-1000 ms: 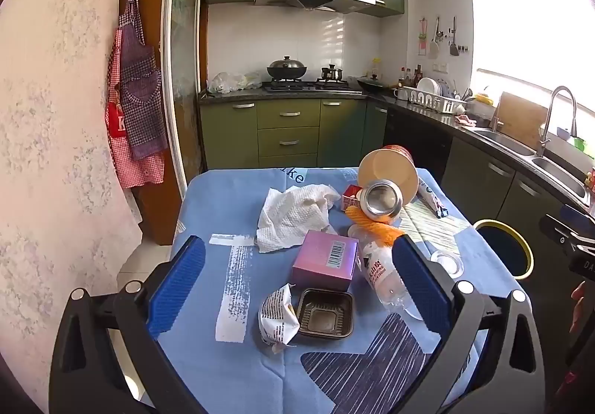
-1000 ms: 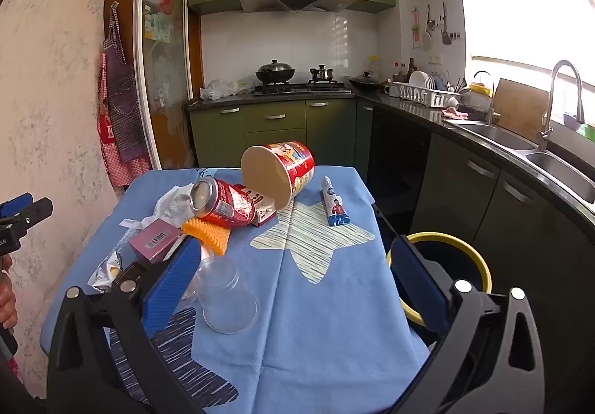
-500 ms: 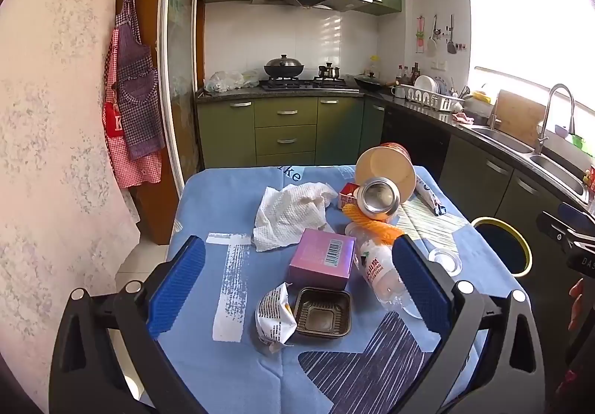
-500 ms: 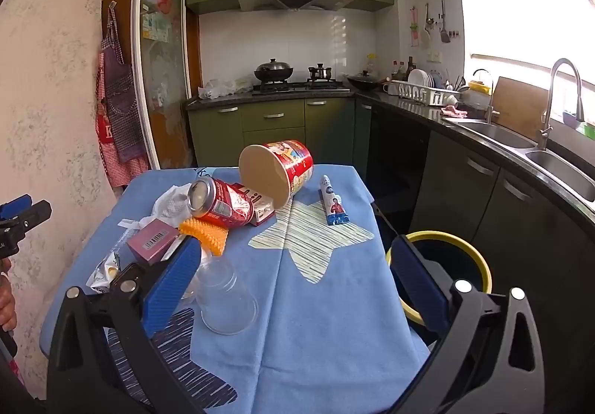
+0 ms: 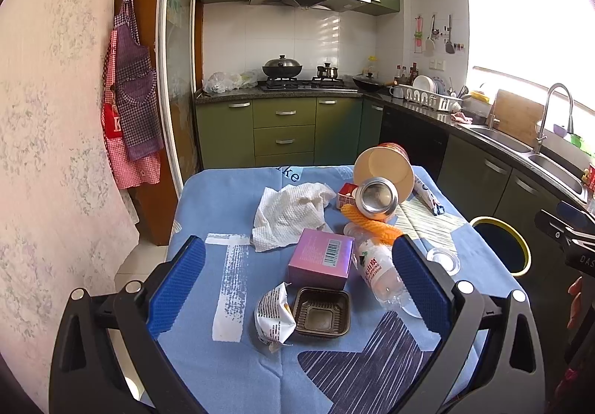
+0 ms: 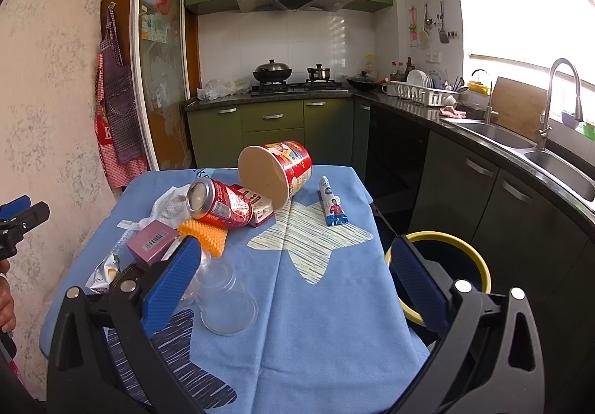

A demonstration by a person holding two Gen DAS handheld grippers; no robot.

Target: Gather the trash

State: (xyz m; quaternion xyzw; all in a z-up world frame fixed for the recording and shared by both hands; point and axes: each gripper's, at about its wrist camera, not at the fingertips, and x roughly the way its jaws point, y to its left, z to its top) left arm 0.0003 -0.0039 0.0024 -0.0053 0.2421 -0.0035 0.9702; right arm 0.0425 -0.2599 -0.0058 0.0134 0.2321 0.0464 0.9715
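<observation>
Two grippers hover above the near edge of a table (image 5: 208,198) covered in blue cloth, both with jaws spread wide and holding nothing. Left gripper (image 5: 297,283) faces the litter pile; right gripper (image 6: 297,280) faces the table's right half.

Litter, placed relative to the purple box (image 5: 321,257) near the table's middle:
- White paper towel (image 5: 292,215), crumpled, just behind the box to the left.
- Brown plastic tray (image 5: 321,311) just in front of it, with a crumpled wrapper (image 5: 273,315) touching the tray's left side.
- Plastic bottle (image 5: 377,267) lying beside it on the right, under an orange sponge (image 5: 372,224).
- Red can (image 6: 219,204) on its side behind the sponge, resting against a tipped paper tub (image 6: 277,172).
- Tube (image 6: 332,206) lying flat, farther right, past the tub.
- Clear cup (image 6: 225,298) on its side, to the box's right, nearer the table's front edge.

Yellow-rimmed bin (image 6: 442,274) stands on the floor off the table's right edge.
</observation>
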